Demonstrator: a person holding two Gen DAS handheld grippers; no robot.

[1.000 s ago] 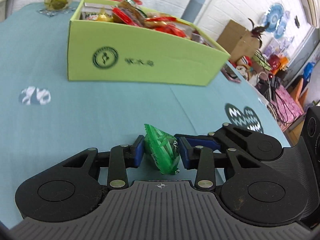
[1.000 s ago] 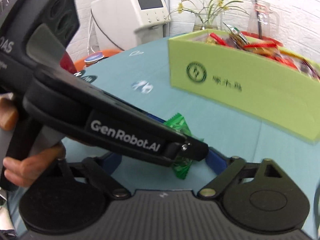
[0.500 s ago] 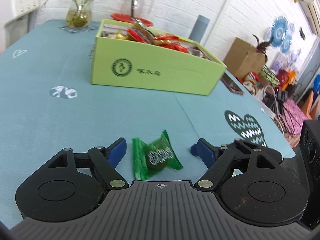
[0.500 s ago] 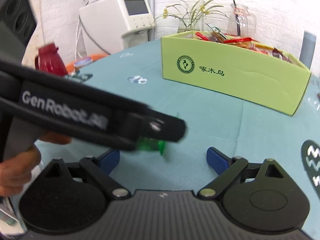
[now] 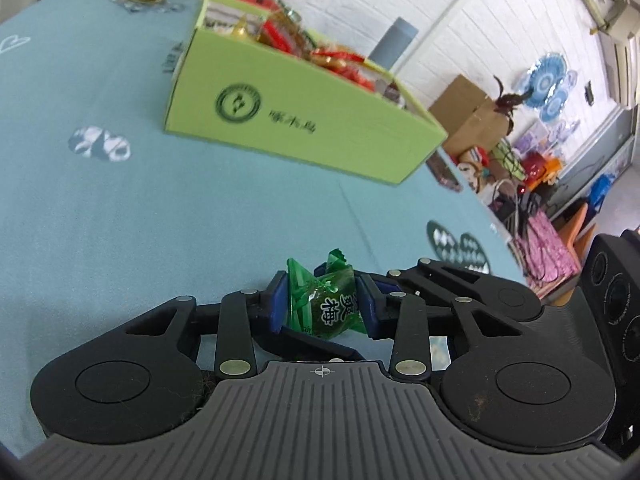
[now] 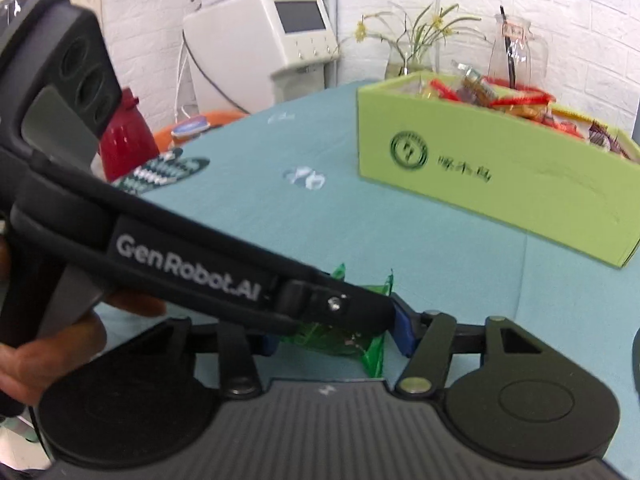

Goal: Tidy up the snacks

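Observation:
A green wrapped candy sits between the blue pads of my left gripper, which is shut on it just above the teal tablecloth. In the right wrist view the same candy lies between the pads of my right gripper, which has closed in around it; the left gripper's black body crosses in front and hides most of the contact. The lime green snack box, holding several red and orange packets, stands farther back on the table, also in the right wrist view.
A glass vase with flowers and a glass jug stand behind the box. A grey cylinder stands at its far end. A white machine and a red pot are off the table's left. The table edge runs along the right.
Half a second ago both grippers were open with the candy lying flat on the cloth. Now the left gripper has shut on the candy and the right gripper's pads have closed in around it.

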